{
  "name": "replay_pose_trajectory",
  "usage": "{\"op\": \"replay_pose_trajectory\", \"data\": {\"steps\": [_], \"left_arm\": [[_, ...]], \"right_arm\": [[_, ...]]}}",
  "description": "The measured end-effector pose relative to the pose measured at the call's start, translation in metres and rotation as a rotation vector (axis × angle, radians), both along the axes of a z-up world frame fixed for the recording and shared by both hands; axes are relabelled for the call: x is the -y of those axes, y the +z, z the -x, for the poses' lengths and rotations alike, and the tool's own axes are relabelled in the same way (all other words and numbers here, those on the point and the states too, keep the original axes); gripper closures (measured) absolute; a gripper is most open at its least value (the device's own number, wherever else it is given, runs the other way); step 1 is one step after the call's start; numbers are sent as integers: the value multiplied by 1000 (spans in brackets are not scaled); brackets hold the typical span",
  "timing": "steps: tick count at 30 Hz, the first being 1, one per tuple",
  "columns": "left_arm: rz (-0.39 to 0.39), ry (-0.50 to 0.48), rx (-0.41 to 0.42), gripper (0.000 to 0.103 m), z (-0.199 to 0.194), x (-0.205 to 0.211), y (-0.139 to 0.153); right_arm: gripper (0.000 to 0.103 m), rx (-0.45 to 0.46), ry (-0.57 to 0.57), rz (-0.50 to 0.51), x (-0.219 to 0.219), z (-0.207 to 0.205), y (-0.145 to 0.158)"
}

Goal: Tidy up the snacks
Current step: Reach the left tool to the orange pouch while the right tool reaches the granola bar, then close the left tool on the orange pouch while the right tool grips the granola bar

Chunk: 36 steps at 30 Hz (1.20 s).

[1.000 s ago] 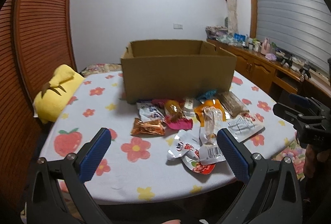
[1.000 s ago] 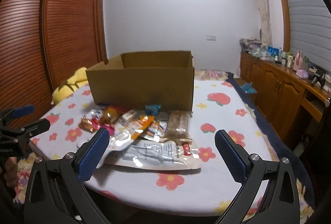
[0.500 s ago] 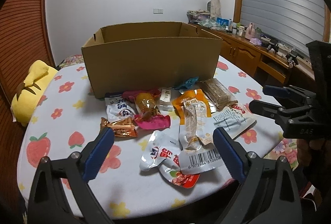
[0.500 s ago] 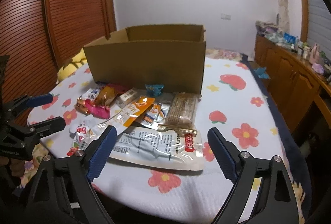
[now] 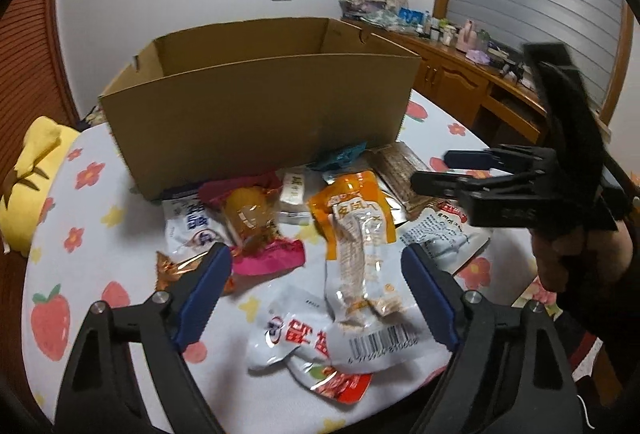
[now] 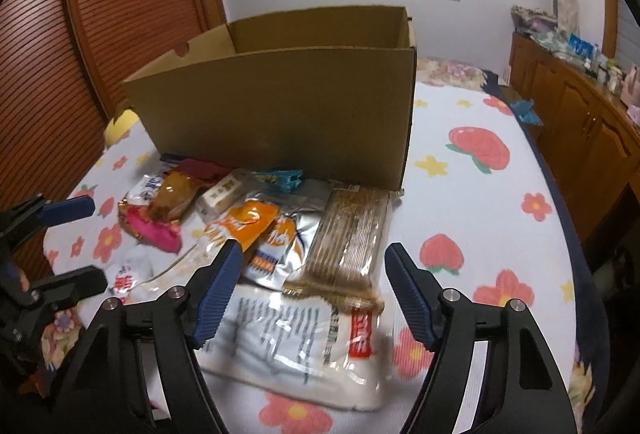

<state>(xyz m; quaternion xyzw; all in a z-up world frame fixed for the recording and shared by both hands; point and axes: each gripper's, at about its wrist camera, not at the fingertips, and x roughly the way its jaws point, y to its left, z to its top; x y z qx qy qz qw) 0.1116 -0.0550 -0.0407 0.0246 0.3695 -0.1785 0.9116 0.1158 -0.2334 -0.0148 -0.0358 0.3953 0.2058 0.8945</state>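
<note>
An open cardboard box (image 5: 256, 117) stands on the flowered table; it also shows in the right wrist view (image 6: 280, 105). Several snack packets lie in front of it: an orange-and-clear pouch (image 5: 356, 230), a pink-wrapped cake (image 5: 256, 226), a white pouch with red letters (image 5: 304, 338), a brown bar pack (image 6: 352, 234) and a large clear-white bag (image 6: 296, 338). My left gripper (image 5: 316, 294) is open over the white pouch and the orange pouch. My right gripper (image 6: 312, 286) is open over the brown bar pack and the white bag. Both are empty.
A yellow plush (image 5: 28, 169) lies at the table's left edge. A wooden sideboard (image 6: 580, 101) with small items runs along the right wall. Slatted wooden doors (image 6: 100, 17) stand on the left. The tablecloth (image 6: 480, 201) stretches right of the box.
Both grippers have moved forward and down toward the snack pile, which now looks larger. Both stay open.
</note>
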Motion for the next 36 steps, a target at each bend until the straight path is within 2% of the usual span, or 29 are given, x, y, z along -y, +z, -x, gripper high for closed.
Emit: {"op": "replay_pose_trajectory", "data": {"steps": [4, 7, 10, 16, 23, 30, 31, 32, 33, 36], "left_arm": [[-11, -34, -27, 30, -7, 13, -2], [-12, -63, -57, 33, -12, 22, -4], [-9, -86, -86, 34, -18, 29, -7], [11, -89, -198, 34, -40, 36, -21], [1, -102, -259, 37, -51, 43, -25], [-55, -91, -283, 37, -61, 50, -36], [-62, -94, -281, 38, -62, 51, -37], [-63, -99, -281, 47, -63, 54, -38], [-62, -108, -287, 52, -63, 54, -39], [-58, -105, -268, 58, -69, 60, -37]], "right_arm": [[32, -60, -18, 0, 2, -20, -9], [37, -109, -32, -7, 4, -34, -17], [39, -141, -33, -22, 7, -43, -21], [43, -147, -14, 51, 3, -52, -28], [57, -109, 0, 82, 4, -53, -24], [60, -48, -11, 48, 19, -41, -11], [60, -41, -13, 43, 22, -38, -8], [60, -37, -12, 38, 24, -35, -6], [60, -34, -10, 33, 25, -33, -5], [60, -22, 2, 30, 25, -24, -2]]}}
